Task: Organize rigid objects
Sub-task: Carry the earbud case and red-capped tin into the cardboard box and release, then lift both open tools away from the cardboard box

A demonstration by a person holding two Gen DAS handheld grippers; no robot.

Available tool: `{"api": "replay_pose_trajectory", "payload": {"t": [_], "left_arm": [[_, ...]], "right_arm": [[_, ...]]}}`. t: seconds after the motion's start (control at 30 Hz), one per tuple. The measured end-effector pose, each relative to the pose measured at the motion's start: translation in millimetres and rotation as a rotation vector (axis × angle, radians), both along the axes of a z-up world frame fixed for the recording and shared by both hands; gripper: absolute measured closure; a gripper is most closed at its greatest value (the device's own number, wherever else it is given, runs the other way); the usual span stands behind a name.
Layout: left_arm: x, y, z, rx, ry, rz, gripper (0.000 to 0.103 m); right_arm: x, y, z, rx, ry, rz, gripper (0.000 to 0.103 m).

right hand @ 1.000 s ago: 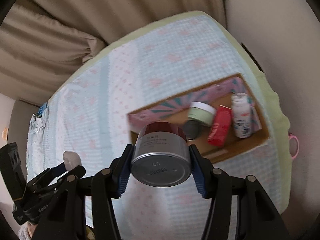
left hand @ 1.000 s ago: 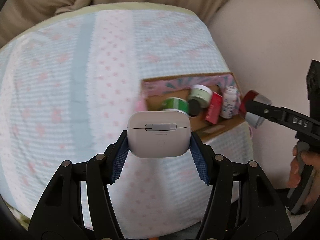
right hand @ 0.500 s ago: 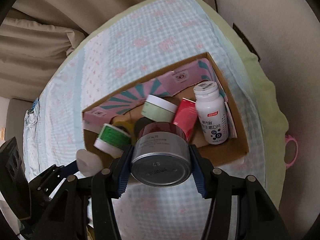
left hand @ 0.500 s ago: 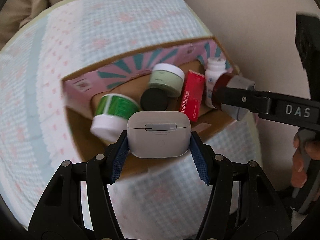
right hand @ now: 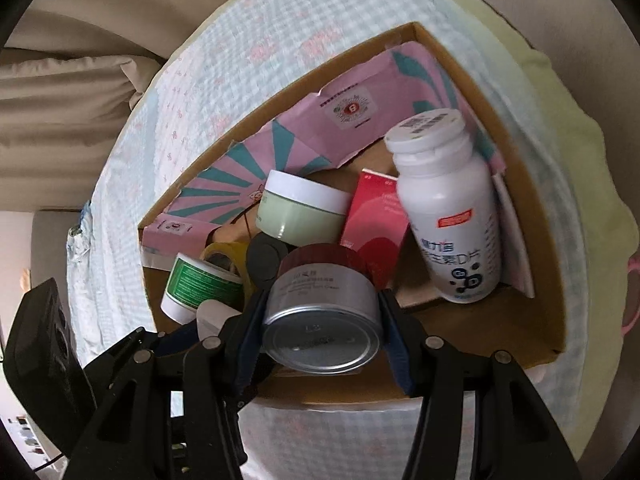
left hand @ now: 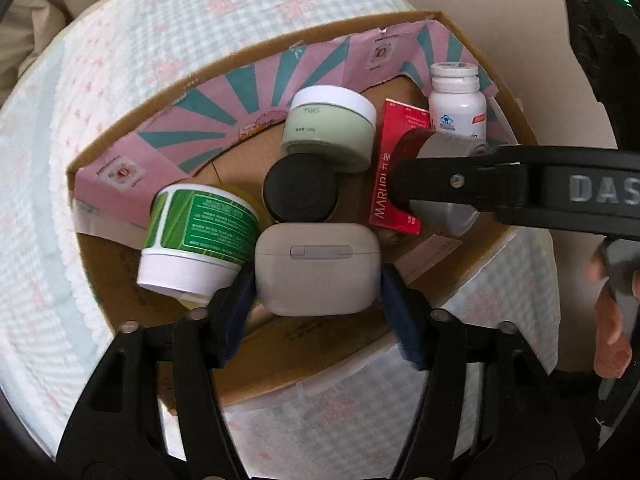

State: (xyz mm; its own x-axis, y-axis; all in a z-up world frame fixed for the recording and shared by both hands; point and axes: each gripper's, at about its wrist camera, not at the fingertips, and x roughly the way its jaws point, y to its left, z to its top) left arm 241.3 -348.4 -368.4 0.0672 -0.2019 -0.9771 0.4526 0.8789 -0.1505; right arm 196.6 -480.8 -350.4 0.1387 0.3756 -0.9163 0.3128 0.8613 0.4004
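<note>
The left hand-held gripper (left hand: 318, 280) pinches a white earbud case (left hand: 317, 268) between blue pads, low over the cardboard box (left hand: 280, 364) on the bed (left hand: 100, 92), w/ the green-label jar (left hand: 200, 236) just beside it on the left & the black lid (left hand: 301, 191) right ahead. The right hand-held gripper (right hand: 320, 328) is clamped on a silver tin w/ a red lid (right hand: 322, 312) over the box's near edge. Free floor shows only betw. the tin & the white bottle (right hand: 448, 216); the pale green jar (left hand: 328, 130) & red carton (left hand: 394, 168) crowd the far side.
</note>
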Motion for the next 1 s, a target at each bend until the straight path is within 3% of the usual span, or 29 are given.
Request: {"api": "replay_pose_trajectory", "payload": {"t": [0.07, 0.1, 0.17, 0.23, 0.43, 0.77, 1.0], "left_arm": [[-0.6, 0.1, 8.2, -0.041, 0.010, 0.005, 0.000], [-1.5, -0.5, 11.5, -0.027, -0.005, 0.005, 0.000], [-3.8, -0.8, 17.4, -0.001, -0.020, -0.012, 0.000], [-4.6, 4.3, 21.7, -0.008, -0.022, -0.001, 0.000], [-4.7, 19.0, 29.0, -0.026, -0.018, 0.034, 0.000], [-11.9, 44.6, 54.0, -0.054, -0.042, 0.082, 0.000], [-26.7, 71.5, 89.2, -0.090, -0.080, 0.105, 0.000]], "right_arm": [[3.9, 1.6, -0.6, -0.012, 0.016, 0.001, 0.048], [5.1, 1.2, 0.0, -0.014, 0.020, -0.007, 0.044], [5.3, -2.4, 5.4, -0.006, 0.023, -0.051, 0.017], [5.1, -5.6, 10.4, -0.002, 0.037, -0.070, 0.001], [2.7, -4.0, 23.3, -0.095, 0.058, -0.019, 0.001], [-10.4, 3.1, 34.5, -0.087, 0.051, -0.056, 0.000], [-15.3, 19.8, 65.4, -0.117, 0.009, -0.043, 0.000]]}}
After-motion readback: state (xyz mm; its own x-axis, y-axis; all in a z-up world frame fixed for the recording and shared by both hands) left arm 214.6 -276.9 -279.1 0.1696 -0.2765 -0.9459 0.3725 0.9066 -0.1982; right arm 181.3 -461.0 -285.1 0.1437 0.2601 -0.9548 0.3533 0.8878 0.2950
